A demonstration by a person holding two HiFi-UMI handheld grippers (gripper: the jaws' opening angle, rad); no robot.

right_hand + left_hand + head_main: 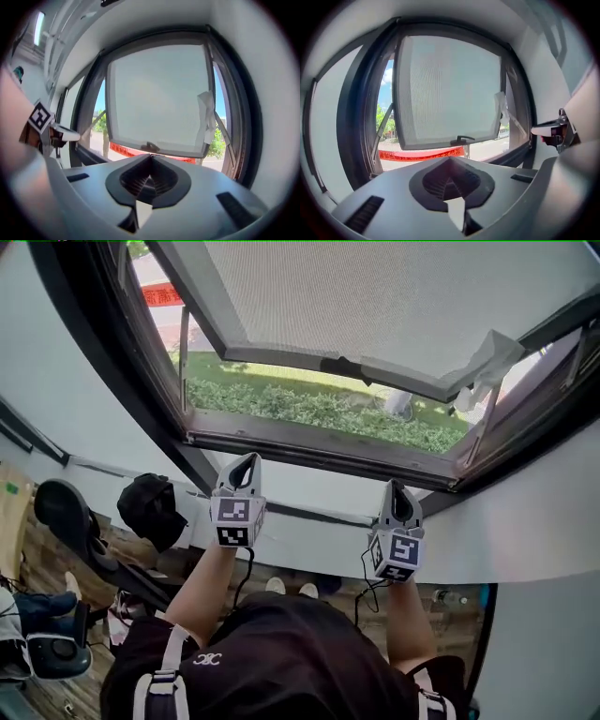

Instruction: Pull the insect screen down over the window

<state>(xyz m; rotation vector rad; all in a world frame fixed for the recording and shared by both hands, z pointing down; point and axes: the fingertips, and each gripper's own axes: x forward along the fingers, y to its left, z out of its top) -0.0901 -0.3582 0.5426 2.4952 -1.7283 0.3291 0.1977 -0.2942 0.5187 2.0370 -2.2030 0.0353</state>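
Observation:
The window (309, 442) stands in front of me, its grey-framed sash (375, 296) swung outward at the bottom. The sash's panel looks like fine mesh or frosted glass, and a dark handle (339, 365) sits on its lower rail. I cannot make out a separate insect screen. My left gripper (247, 458) is raised just below the sill, shut, with nothing between its jaws. My right gripper (395, 486) is level with it to the right, also shut and empty. Both point at the sash (450, 89) (159, 98); the left gripper (451, 159) and the right gripper (151, 155) touch nothing.
A crumpled white wrap (487, 362) hangs at the sash's right corner. A hedge (319, 409) and a red banner (164, 294) lie outside. A black bag (150, 507) and chairs (61, 512) stand at the lower left on a wooden floor.

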